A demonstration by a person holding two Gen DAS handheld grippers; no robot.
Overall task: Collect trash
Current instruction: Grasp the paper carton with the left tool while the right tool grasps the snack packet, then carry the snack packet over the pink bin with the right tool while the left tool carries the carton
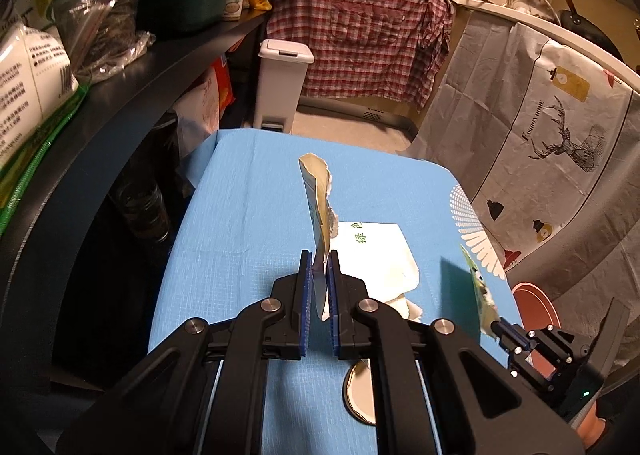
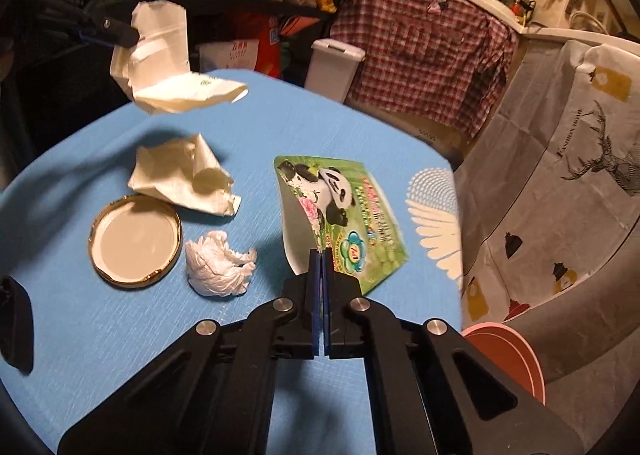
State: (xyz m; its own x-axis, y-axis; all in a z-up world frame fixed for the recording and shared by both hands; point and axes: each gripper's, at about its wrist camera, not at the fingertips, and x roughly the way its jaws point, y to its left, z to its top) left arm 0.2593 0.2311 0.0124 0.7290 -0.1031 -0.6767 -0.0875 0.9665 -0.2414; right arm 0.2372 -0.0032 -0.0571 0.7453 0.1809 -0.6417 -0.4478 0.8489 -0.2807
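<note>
My left gripper (image 1: 319, 267) is shut on a torn cream paper bag (image 1: 318, 191) with green print, held above the blue-covered table (image 1: 248, 215). The right wrist view shows that same left gripper (image 2: 128, 33) at upper left with the paper bag (image 2: 160, 55) hanging from it. My right gripper (image 2: 322, 255) is shut on the corner of a green panda wrapper (image 2: 344, 207), raised over the table (image 2: 100, 335). From the left wrist view the right gripper (image 1: 496, 325) and the wrapper (image 1: 476, 279) appear edge-on. On the cloth lie crumpled cream paper (image 2: 184, 175), a white tissue wad (image 2: 218, 265) and a gold jar lid (image 2: 134, 241).
A white pedal bin (image 1: 282, 83) stands on the floor beyond the table's far edge, in front of a hanging plaid shirt (image 1: 360, 27). Dark cluttered shelves (image 1: 120, 67) run along the left. A pink bowl (image 2: 504, 355) sits low at the right, by a deer-print cloth (image 1: 560, 143).
</note>
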